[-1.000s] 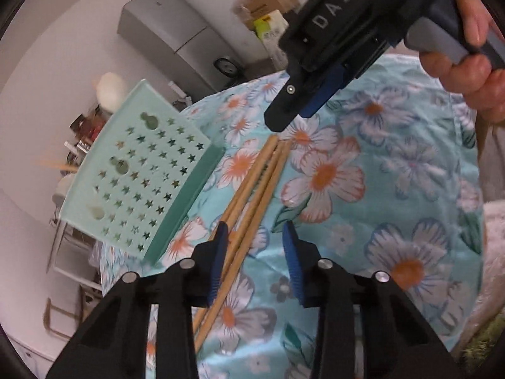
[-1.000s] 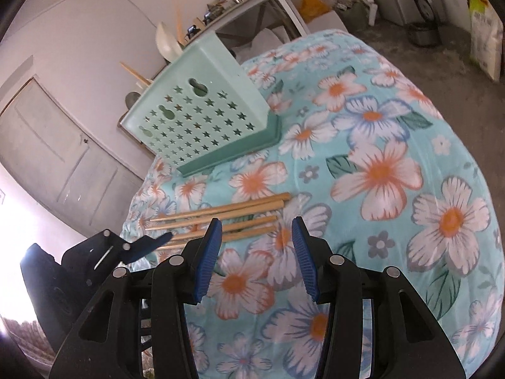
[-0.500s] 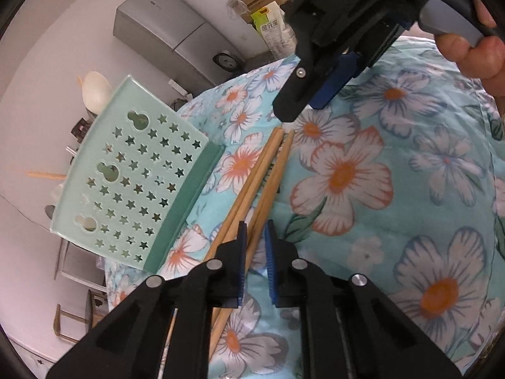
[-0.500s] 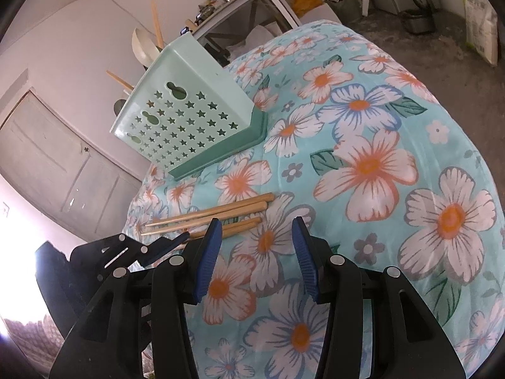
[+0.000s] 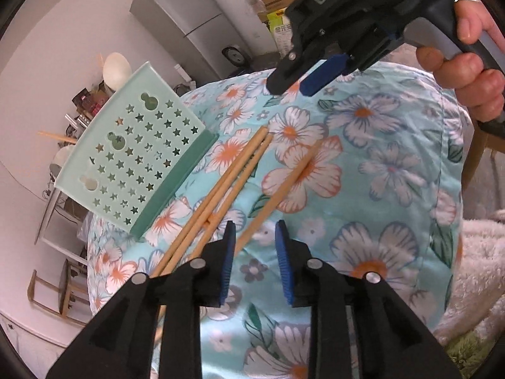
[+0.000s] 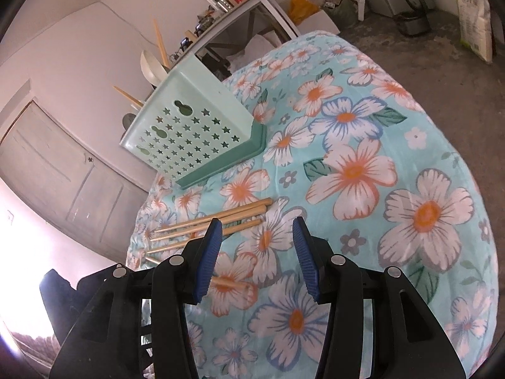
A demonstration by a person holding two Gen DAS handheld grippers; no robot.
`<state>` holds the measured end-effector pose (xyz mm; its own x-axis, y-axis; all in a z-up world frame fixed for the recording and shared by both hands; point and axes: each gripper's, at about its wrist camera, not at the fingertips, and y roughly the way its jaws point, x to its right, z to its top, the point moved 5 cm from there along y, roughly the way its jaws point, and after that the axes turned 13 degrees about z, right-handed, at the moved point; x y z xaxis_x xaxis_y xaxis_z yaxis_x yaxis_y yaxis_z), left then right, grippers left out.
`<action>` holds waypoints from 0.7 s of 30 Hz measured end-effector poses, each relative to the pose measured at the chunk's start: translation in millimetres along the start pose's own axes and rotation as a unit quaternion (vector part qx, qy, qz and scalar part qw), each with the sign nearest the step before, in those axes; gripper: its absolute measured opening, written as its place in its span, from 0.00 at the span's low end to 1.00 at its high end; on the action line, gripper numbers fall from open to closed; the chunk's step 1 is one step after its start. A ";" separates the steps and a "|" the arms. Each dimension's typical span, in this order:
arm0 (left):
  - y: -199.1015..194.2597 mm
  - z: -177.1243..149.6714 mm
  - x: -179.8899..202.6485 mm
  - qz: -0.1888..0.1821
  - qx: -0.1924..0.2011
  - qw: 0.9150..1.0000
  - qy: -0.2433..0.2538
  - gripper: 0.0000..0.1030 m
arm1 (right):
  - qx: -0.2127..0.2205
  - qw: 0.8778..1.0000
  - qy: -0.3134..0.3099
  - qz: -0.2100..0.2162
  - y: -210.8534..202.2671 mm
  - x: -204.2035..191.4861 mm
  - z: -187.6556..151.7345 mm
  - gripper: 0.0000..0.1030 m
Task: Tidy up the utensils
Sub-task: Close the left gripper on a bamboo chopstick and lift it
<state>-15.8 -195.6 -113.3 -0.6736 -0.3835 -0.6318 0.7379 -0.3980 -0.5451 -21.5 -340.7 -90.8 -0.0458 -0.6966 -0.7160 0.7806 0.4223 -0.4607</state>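
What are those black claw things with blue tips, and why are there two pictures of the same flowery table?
They are grabbing tools that a person holds, one in each hand. Each tool has a small camera looking out along its two fingers, so you get two pictures. One picture comes from the left gripper, the other from the right gripper. In the left picture you can also see the right tool and the hand holding it. On the flowered cloth lie wooden chopsticks and a green holder with star holes. One chopstick lies apart from the others, with its end between the left gripper's opening jaws, not pinched. The right gripper is open and holds nothing.
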 end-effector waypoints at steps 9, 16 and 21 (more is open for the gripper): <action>3.3 29.5 11.3 -0.014 0.041 0.999 0.026 0.25 | 0.018 1.000 0.012 -0.005 -19.7 6.8 -0.3 0.45; 31.2 35.3 18.6 -0.057 0.015 0.998 0.009 0.24 | 0.020 1.000 0.024 -0.004 -21.9 11.2 0.1 0.45; 30.1 36.0 14.0 -0.066 0.012 0.998 -0.013 0.19 | 0.020 0.999 0.027 0.001 -24.2 10.4 0.6 0.45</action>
<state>-4.6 -243.0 -118.7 -0.7658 -0.3478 -0.5409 0.6418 -0.4667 -0.6086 -40.5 -358.6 -86.9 -0.0772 -0.6631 -0.7445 0.8054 0.3987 -0.4386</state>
